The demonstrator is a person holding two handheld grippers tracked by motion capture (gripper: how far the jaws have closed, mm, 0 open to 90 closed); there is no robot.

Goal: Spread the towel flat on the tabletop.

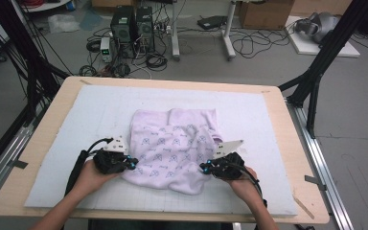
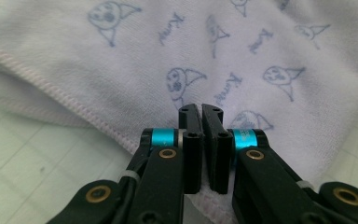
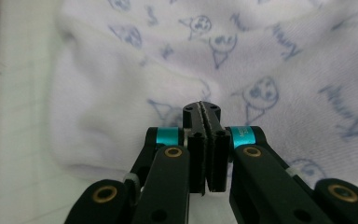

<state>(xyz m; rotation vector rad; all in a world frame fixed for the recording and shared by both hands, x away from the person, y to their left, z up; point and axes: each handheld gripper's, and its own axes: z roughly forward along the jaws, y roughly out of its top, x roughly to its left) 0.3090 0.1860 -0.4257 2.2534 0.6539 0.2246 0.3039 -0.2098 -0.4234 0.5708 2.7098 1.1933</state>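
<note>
Both grippers clenched on the printed towel [image 1: 172,148]: left gripper [image 2: 201,108] pinching its near hem, right gripper [image 3: 201,106] a fold; next probably lifting together to spread it

Towel [image 1: 172,148] lies mid-mat [image 1: 96,110] (mat on table [image 1: 287,143]), tongs at its near corners.

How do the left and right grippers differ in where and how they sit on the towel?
The left gripper sits at the towel's near left corner, by a stitched hem; the right gripper sits at a rounded, bunched fold on its right. The left jaws show a thin gap; the right meet flush. Both are shut, plates up.
</note>
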